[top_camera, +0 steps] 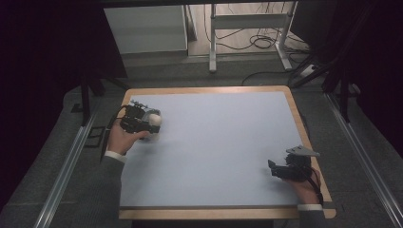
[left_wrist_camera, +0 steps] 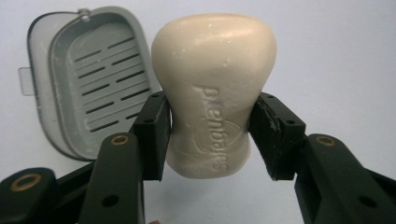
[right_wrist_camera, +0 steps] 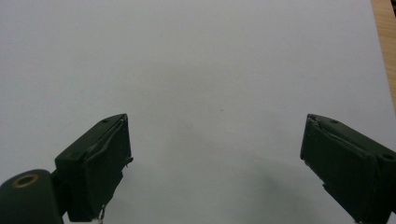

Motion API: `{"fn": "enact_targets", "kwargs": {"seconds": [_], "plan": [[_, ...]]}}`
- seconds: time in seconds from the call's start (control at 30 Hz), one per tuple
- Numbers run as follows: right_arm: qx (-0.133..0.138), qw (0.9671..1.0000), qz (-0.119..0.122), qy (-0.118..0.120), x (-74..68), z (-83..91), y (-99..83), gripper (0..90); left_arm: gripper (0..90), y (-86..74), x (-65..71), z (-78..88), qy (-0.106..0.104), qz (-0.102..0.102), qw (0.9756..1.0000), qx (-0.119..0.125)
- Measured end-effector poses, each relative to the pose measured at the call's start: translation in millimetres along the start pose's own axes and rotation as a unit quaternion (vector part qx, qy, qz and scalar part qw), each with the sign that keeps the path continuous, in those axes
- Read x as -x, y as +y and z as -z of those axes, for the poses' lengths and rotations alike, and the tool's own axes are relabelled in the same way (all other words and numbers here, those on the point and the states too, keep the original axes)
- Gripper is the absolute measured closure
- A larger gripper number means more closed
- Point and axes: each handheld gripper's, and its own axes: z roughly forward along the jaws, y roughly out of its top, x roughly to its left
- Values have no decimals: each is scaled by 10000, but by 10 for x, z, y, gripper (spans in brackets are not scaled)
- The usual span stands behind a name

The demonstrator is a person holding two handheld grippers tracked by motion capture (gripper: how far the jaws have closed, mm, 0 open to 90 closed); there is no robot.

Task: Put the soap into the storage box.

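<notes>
A cream bar of soap with stamped lettering is pinched at its narrow waist between the two black jaws of my left gripper. In the high view that gripper is at the table's far left with the pale soap at its tip. Behind the soap lies a grey soap dish with a slotted floor, open and holding nothing. My right gripper stands open over bare table, nothing between its jaws. In the high view it rests near the right front edge, pointing left.
The table has a pale blue-grey top with a wooden rim. Beyond the far edge stand a desk frame with cables on the floor and a white cabinet. Metal rails run along both sides.
</notes>
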Motion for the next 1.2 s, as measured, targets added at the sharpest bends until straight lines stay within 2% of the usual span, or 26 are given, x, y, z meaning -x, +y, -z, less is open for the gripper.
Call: {"fn": "enact_targets", "kwargs": {"seconds": [0.23,0.43,0.53,0.8,0.9,1.2], "plan": [[-30,10000,2,-27,-4,-11,-4,83,499,24,-159,-46,56,189,9998,-68],[-34,10000,0,-37,1,-16,-8,83,499,84,-211,-45,103,185,9997,-103],[-34,10000,-20,-29,11,-16,-11,83,499,113,-264,-42,51,236,9996,-139],[-58,10000,1,-41,16,-26,-17,82,499,180,-377,-10,114,322,9992,-185],[-63,10000,-23,-55,18,-29,-19,83,499,193,-403,-54,240,339,9987,-279],[-89,9999,1,-59,12,-39,-24,83,497,265,-411,-285,367,400,9974,-476]]}}
